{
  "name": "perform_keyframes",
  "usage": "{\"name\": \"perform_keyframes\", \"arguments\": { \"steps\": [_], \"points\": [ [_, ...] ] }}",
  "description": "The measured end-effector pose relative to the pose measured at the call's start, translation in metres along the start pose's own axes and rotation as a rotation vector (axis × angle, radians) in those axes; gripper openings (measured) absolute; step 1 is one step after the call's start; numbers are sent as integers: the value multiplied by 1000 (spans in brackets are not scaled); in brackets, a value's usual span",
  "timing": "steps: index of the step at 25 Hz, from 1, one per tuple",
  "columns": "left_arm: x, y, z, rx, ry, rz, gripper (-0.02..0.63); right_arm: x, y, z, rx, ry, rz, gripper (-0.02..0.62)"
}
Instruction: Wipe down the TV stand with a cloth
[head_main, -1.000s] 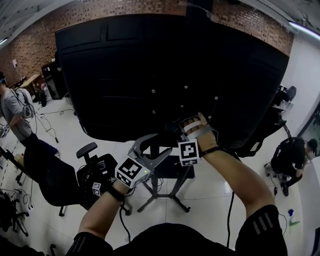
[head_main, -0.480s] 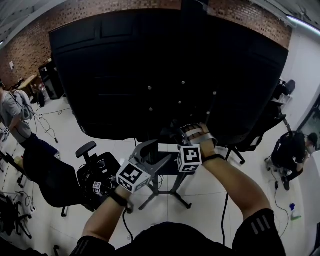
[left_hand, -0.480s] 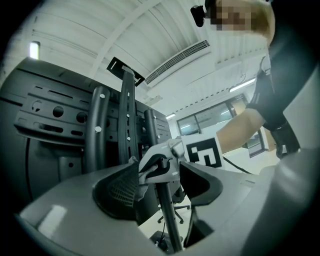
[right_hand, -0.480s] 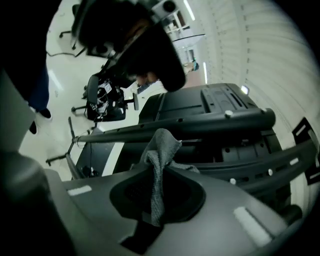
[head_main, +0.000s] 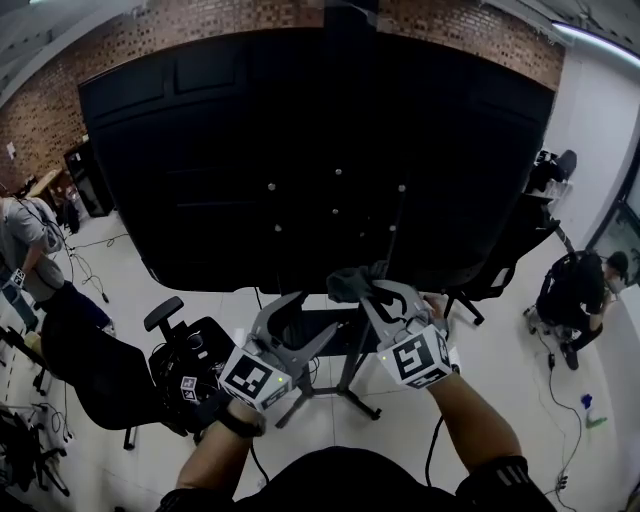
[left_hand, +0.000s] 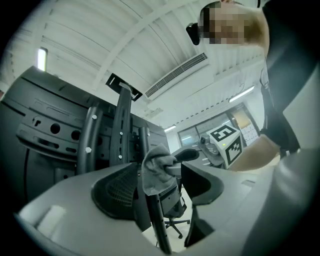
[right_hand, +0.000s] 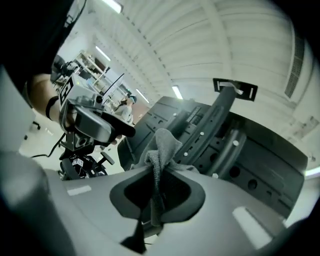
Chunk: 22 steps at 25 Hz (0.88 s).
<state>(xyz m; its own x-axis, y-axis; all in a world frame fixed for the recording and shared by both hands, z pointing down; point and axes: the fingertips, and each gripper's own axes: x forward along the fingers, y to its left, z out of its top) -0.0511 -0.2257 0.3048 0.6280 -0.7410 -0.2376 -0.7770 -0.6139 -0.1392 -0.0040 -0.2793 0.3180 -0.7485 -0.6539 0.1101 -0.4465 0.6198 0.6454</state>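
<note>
In the centre of the head view the right gripper (head_main: 372, 292) has its smooth grey fingers pinched shut on a crumpled, fuzzy grey cloth (head_main: 348, 283), just below the flat black back of the TV (head_main: 300, 150); the left gripper (head_main: 300, 318), to its lower left, has its jaws spread wide, gripping nothing; the TV stand (head_main: 348, 375), a slim dark post on splayed legs, stands beneath both.
</note>
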Motion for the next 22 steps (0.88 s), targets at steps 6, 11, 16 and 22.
{"name": "perform_keyframes", "arguments": {
  "steps": [6,11,16,22],
  "points": [
    [2,-10,-13,-43,20,-13,296,-33,-14,-15,104,-37,-53,31],
    [15,-19,-2,-19,8,-37,296,-42,-72,-15,64,-51,-159,32],
    [36,-28,20,43,-13,-75,296,-41,-142,-16,5,-41,-237,32],
    [70,-38,51,84,-59,-99,296,-15,-198,-29,-59,13,-253,31]
  ]
}}
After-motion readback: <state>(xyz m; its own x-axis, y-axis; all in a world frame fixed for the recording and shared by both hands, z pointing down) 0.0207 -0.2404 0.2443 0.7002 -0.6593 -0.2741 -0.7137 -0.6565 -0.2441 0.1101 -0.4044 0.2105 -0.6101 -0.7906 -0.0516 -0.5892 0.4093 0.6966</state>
